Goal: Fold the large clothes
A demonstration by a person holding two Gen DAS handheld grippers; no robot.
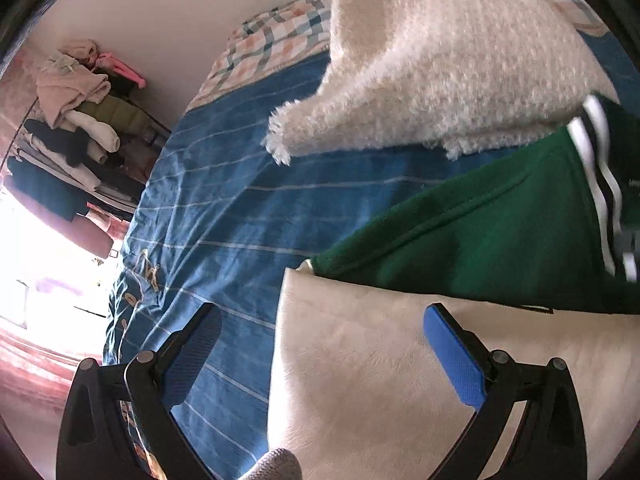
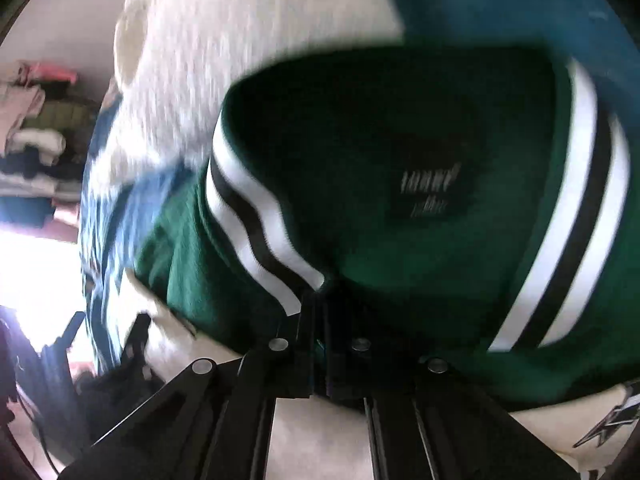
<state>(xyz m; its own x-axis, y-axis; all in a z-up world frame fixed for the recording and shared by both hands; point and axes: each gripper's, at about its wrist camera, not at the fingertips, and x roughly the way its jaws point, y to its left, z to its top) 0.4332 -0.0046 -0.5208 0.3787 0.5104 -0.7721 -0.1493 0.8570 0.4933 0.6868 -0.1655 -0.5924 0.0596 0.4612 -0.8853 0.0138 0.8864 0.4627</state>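
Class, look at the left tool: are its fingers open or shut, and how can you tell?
Open. The left tool shows its two fingers wide apart, with cream sleeve and blue bedspread visible between them, gripping nothing.

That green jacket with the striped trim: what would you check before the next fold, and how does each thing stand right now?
1. Right gripper shut on the green jacket: ok.
2. Left gripper open and free, hovering over the cream sleeve: ok.
3. Blue bedspread has bare room for the fold: ok.
4. White fuzzy garment clear of the jacket: not ok, they look to overlap.
5. Depth of the right grip: cannot tell, the picture is blurred.
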